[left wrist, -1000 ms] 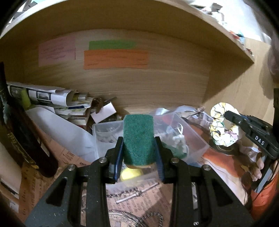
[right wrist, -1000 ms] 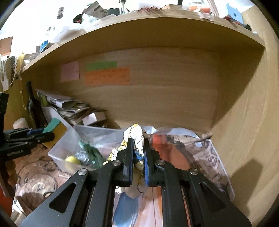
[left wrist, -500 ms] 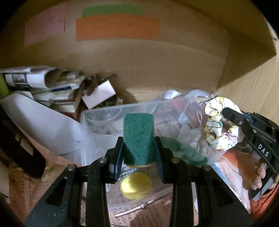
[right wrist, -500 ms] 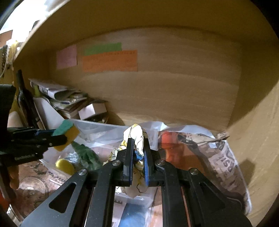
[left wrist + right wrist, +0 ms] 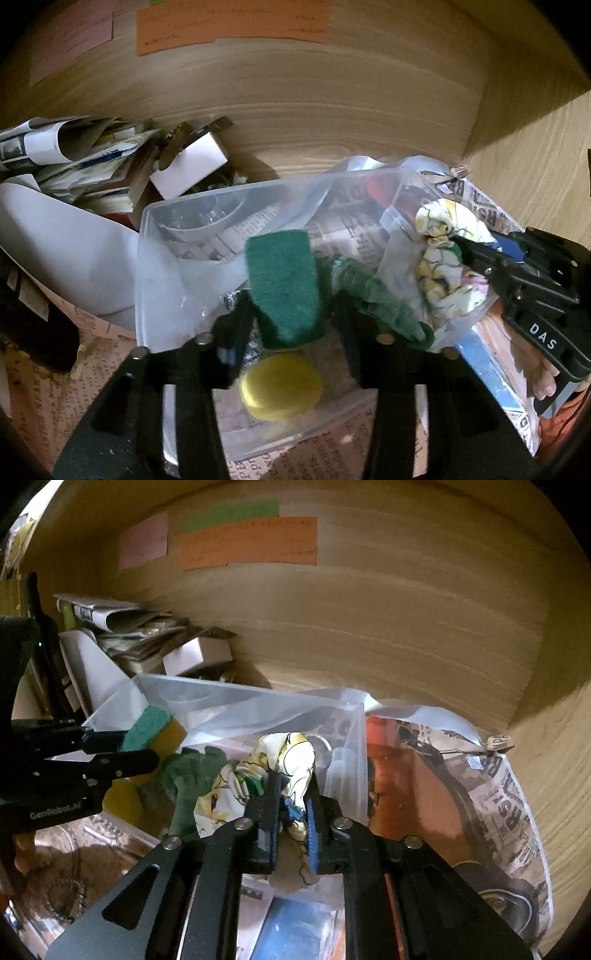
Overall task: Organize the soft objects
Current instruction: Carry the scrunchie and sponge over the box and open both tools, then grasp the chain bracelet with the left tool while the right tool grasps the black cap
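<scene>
My left gripper (image 5: pixel 286 295) is shut on a green-and-yellow scrub sponge (image 5: pixel 282 284) and holds it over the clear plastic bin (image 5: pixel 147 236). The sponge also shows in the right wrist view (image 5: pixel 155 731). My right gripper (image 5: pixel 291 779) is shut on a white-and-yellow floral scrunchie (image 5: pixel 284 753), held at the bin's right rim; the scrunchie also shows in the left wrist view (image 5: pixel 443 258). Inside the bin lie a green cloth (image 5: pixel 376 302) and a yellow ball (image 5: pixel 280 387).
The bin (image 5: pixel 229 698) stands on newspaper (image 5: pixel 498 794) in a wooden shelf compartment. A pile of papers and a white box (image 5: pixel 188 170) fills the back left. Coloured notes (image 5: pixel 247 542) are stuck on the back wall. The side wall (image 5: pixel 535 166) is close on the right.
Both grippers have moved forward and down to the bin. The sponge is now over the bin's inside and the scrunchie has reached its right rim.
</scene>
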The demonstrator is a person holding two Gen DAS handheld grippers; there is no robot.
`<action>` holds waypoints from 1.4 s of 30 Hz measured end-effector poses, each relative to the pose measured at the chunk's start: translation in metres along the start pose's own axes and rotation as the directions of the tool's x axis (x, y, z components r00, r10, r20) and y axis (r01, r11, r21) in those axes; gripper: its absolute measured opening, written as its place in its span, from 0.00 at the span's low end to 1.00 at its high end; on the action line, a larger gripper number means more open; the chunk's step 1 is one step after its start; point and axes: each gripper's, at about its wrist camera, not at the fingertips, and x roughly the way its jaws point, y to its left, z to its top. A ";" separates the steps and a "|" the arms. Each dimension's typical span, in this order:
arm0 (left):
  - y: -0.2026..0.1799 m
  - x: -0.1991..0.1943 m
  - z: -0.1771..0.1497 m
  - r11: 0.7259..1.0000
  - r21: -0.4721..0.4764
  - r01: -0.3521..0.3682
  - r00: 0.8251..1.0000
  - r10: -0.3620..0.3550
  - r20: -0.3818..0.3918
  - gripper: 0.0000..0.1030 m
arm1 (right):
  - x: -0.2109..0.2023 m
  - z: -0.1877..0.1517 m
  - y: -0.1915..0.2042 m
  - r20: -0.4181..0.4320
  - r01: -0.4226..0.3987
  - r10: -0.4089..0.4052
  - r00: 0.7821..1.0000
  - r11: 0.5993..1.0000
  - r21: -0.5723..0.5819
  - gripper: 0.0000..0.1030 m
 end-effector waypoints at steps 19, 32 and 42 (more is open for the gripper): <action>-0.012 -0.102 -0.014 0.999 0.020 -0.032 0.978 0.027 0.207 0.93 | -0.086 0.002 0.014 0.198 0.008 -0.004 0.980 1.000 -0.018 0.81; -0.019 -0.129 -0.072 0.997 0.020 -0.069 0.981 0.064 0.180 0.99 | -0.127 -0.044 0.044 0.206 -0.053 0.063 0.976 0.997 -0.055 0.89; -0.011 -0.103 -0.119 0.997 -0.014 -0.072 0.996 0.072 0.043 0.99 | -0.101 -0.095 0.059 0.007 -0.158 0.158 0.987 0.987 -0.002 0.89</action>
